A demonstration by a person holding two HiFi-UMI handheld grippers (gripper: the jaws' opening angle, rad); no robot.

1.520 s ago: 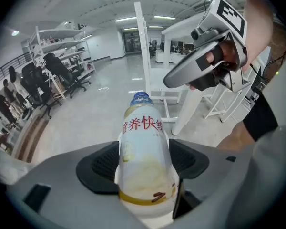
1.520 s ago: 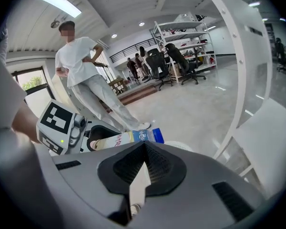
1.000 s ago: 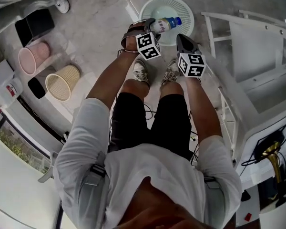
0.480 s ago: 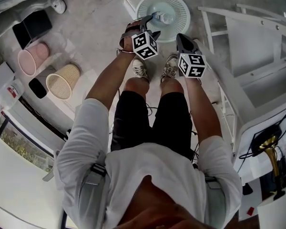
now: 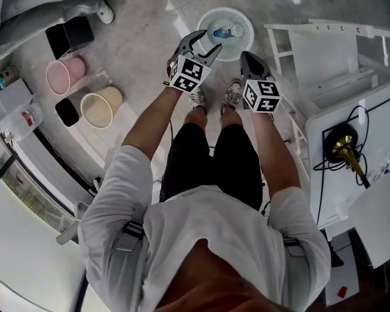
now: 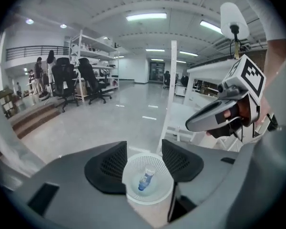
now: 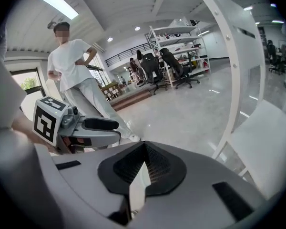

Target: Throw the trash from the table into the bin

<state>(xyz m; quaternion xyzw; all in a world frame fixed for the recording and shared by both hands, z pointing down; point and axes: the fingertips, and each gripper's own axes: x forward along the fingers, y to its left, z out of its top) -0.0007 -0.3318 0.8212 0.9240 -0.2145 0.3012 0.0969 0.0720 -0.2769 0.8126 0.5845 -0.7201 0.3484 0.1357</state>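
Note:
A clear plastic bottle (image 5: 226, 31) with a blue label lies inside the round white mesh bin (image 5: 211, 17) on the floor. My left gripper (image 5: 207, 42) hangs above the bin's near rim. Its jaws have just been closing but stand apart and open, with nothing between them. In the left gripper view the bin (image 6: 129, 179) and the bottle (image 6: 145, 178) show far below through the gap of that gripper (image 6: 144, 150). My right gripper (image 5: 248, 57) is beside it on the right, shut and empty. Its black pads (image 7: 155, 168) meet in the right gripper view.
A pink bin (image 5: 64, 75), a woven beige bin (image 5: 101, 106) and black containers stand on the floor at left. A white table and rack (image 5: 338, 64) with cables and a brass object (image 5: 346, 149) fill the right. A person in white (image 7: 76, 75) stands nearby.
The bottle left my left gripper's jaws and dropped into the white bin, where it now lies. Both grippers have risen, and the left one has rolled.

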